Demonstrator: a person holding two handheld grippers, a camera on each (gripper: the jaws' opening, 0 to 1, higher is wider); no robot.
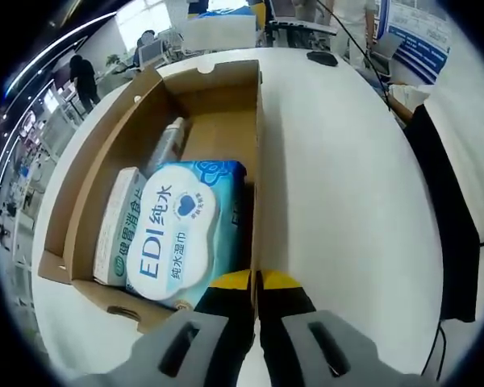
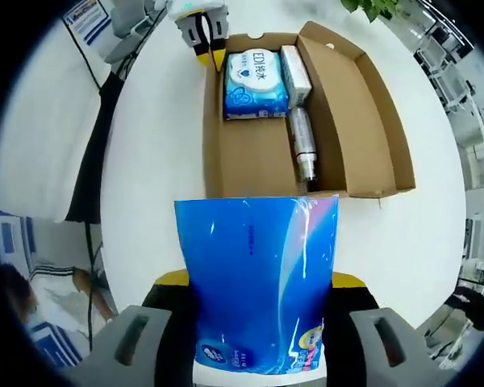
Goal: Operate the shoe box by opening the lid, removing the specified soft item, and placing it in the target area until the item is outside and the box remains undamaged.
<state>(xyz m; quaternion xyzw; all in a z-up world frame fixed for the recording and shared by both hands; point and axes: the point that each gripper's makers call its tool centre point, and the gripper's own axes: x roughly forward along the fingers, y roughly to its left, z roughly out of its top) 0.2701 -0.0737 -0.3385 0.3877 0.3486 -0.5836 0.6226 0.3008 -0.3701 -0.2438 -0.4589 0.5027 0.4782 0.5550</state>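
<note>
The cardboard shoe box (image 1: 258,121) lies open on a white table, its lid (image 1: 105,161) folded out flat. Inside lie a blue-and-white wet wipes pack (image 1: 181,230), a slim white-and-green carton (image 1: 117,226) and a silver bottle (image 1: 168,145). My left gripper (image 1: 256,282) is shut on the box's side wall near a corner. In the right gripper view the box (image 2: 250,161) and lid (image 2: 371,113) sit ahead, with the left gripper (image 2: 207,44) at the far corner. My right gripper (image 2: 258,286) is shut on a shiny blue soft pouch (image 2: 258,242), held outside the box, in front of its near wall.
A black mouse (image 1: 323,58) lies at the table's far end. A dark garment (image 1: 444,201) hangs past the table's edge beside the box, also the dark garment (image 2: 89,161) in the right gripper view. Desks and people stand in the background.
</note>
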